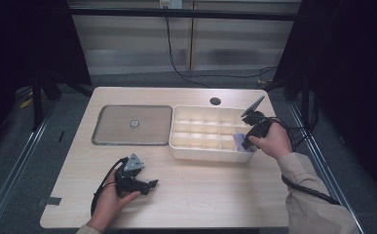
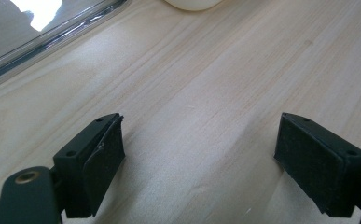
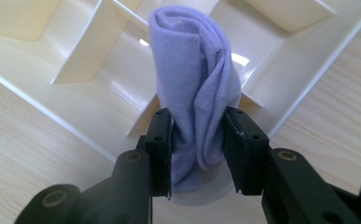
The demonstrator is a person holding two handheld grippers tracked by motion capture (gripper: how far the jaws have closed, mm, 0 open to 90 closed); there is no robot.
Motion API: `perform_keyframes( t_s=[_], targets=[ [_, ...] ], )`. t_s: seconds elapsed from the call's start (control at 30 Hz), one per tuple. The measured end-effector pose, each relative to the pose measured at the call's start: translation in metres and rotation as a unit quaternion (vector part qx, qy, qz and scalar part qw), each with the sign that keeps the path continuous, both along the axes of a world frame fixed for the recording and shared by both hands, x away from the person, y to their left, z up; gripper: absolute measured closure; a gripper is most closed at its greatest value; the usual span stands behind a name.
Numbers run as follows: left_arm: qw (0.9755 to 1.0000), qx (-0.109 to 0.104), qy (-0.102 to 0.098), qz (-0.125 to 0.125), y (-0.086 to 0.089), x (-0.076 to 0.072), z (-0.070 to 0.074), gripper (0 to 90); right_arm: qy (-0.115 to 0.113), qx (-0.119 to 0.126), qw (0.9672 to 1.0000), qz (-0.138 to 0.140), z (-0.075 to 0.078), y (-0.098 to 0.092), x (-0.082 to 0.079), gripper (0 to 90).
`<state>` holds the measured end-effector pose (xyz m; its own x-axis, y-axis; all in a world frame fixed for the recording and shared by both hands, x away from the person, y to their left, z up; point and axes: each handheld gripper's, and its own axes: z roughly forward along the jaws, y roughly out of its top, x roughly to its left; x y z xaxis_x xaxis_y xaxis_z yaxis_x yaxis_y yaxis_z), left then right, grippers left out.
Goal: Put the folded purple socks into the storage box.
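A folded lavender cloth (image 3: pixel 192 70) stands upright between the jaws of my right gripper (image 3: pixel 197 149), whose pads press on its lower part. It hangs over the near right corner compartment of a white divided tray (image 3: pixel 99 112). In the high view that gripper (image 1: pixel 247 141) is at the tray's (image 1: pixel 205 155) right end, with the cloth (image 1: pixel 239 141) a small lavender patch beside it. My left gripper (image 1: pixel 152 184) rests on the table at the front left, pointing right. Its jaws stand wide apart (image 2: pixel 199 158) with bare wood between them.
A flat silver metal tray (image 1: pixel 132 124) lies left of the white one, and its rim (image 2: pixel 52 42) shows in the left gripper view. A cable hole (image 1: pixel 215 101) sits behind the white tray. Cables trail off the table's right edge.
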<state>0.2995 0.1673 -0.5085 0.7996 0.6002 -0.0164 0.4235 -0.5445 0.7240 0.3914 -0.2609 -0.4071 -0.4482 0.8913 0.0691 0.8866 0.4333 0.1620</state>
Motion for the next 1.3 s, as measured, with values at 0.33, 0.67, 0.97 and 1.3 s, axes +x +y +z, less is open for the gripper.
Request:
perform_keyframes(
  t_s=[0.33, 0.67, 0.97, 1.3],
  targets=[
    [1.0, 0.0, 0.001, 0.001, 0.0, 0.0, 0.0, 14.9, -0.01, -0.002, 0.9999, 0.001, 0.016, -0.001, 0.003, 62.1],
    [1.0, 0.001, 0.001, 0.0, 0.0, 0.0, 0.0, 14.8, -0.019, -0.006, 0.9998, 0.005, 0.032, 0.002, 0.013, 67.3],
    [1.0, 0.001, 0.001, 0.0, 0.0, 0.0, 0.0, 14.9, -0.01, -0.013, 0.9998, 0.014, 0.037, 0.006, 0.02, 79.9],
    [1.0, 0.001, 0.001, -0.001, 0.0, 0.0, 0.0, 14.9, -0.004, -0.011, 0.9998, 0.018, 0.034, 0.008, 0.024, 89.4]
  ],
)
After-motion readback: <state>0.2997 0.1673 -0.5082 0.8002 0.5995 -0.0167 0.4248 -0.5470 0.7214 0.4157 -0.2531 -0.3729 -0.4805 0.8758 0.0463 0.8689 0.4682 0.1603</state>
